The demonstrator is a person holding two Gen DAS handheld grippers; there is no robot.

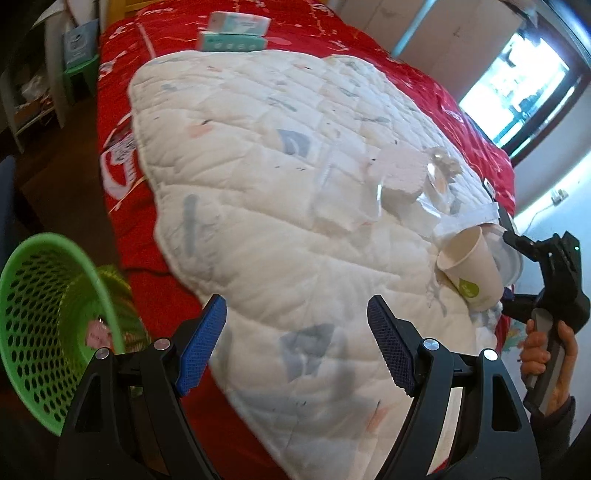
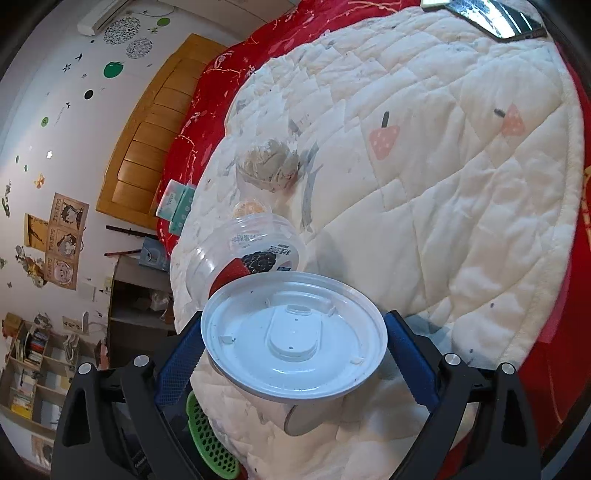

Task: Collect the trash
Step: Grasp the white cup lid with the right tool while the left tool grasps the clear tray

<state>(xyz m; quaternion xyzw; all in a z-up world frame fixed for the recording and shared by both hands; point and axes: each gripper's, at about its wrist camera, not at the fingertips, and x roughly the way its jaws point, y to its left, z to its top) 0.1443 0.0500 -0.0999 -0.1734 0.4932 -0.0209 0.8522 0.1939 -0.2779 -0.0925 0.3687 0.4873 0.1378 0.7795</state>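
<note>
From where I sit, everything reads off the white quilt (image 1: 258, 206) spread over the red bedcover (image 1: 118, 155). My right tongs (image 2: 295, 354) stand at the quilt's near edge with a white plastic lid (image 2: 295, 339) between the blue pads; the lid spans the whole gap and seems to touch both, so I judge them clamped on it, though the left wrist view is too crowded there to confirm. Just beneath the lid lies a paper cup (image 1: 471, 266) on its side, mouth toward the middle of the quilt, which suggests the lid is being lifted off it or taken first because it sat on top.

Further in on the quilt lies a clear plastic tub (image 2: 247, 254) with a berry label, tipped over, and beyond it a crumpled tissue wad (image 2: 269, 166). More litter remains, then.

My left tongs (image 1: 295, 347) hover over the quilt's other near edge, pads wide apart and holding nothing. The green perforated basket (image 1: 48, 325) sits off the bed on that side, below the quilt's edge (tilted toward me, something pale already inside), placed there, I take it, so each piece needs only a short carry. A phone (image 2: 495, 18) rests at the quilt's far corner; not trash, I would leave it.
</note>
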